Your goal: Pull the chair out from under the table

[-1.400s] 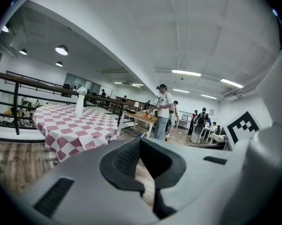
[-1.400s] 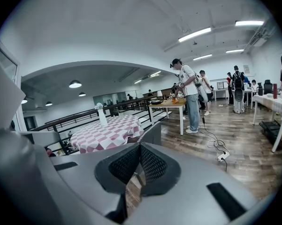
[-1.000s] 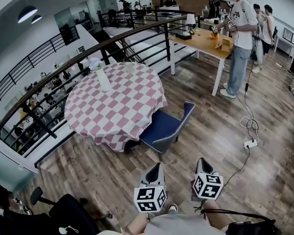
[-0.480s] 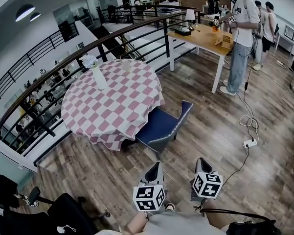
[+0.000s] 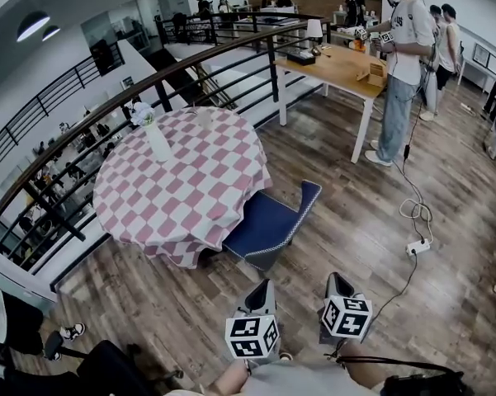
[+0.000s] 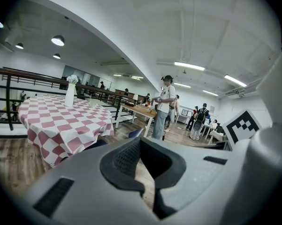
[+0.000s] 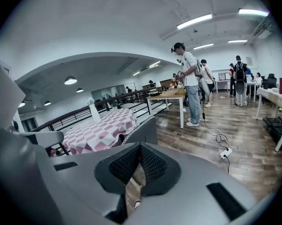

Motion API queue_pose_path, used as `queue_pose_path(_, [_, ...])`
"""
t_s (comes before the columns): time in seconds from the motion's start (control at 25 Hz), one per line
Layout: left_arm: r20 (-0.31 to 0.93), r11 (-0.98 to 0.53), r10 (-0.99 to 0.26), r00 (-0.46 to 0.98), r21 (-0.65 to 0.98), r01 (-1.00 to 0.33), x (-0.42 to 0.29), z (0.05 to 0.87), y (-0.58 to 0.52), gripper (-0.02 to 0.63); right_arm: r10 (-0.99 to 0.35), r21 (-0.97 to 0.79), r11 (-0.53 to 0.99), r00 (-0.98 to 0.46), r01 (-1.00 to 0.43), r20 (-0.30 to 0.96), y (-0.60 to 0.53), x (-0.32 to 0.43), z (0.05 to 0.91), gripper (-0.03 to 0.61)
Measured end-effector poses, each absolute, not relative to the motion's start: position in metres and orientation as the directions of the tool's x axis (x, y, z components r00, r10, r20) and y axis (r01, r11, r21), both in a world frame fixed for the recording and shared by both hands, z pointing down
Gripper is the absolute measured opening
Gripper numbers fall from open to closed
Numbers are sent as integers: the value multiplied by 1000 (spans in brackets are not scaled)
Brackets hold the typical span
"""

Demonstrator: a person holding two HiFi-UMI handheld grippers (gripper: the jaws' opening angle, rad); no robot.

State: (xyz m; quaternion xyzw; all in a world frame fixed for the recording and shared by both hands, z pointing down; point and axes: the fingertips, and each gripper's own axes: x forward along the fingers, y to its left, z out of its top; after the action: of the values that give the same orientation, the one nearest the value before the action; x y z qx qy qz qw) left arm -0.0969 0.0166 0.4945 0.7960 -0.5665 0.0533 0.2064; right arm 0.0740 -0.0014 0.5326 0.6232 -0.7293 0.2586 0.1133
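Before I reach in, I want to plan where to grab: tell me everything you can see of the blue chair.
The chair has a dark blue padded seat and a low blue backrest with lighter trim, fabric by the look. It stands upright on the wooden floor, seat front tucked under the hanging pink-and-white checked tablecloth, backrest on the open side. Its legs barely show. Nothing else visibly touches it.
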Motion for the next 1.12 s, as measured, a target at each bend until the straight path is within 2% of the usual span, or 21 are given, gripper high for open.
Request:
queue_pose_path(0.28, [290, -294, -882, 371, 277, -915, -99, 487, -39, 3, -860, -212, 83, -178, -974, 478, -52, 73, 524, 18])
queue_pose_path(1.12, [309, -366, -839, 447, 287, -885, -107, 490, -182, 3, -860, -201, 25, -124, -979, 495, -184, 55, 520, 18])
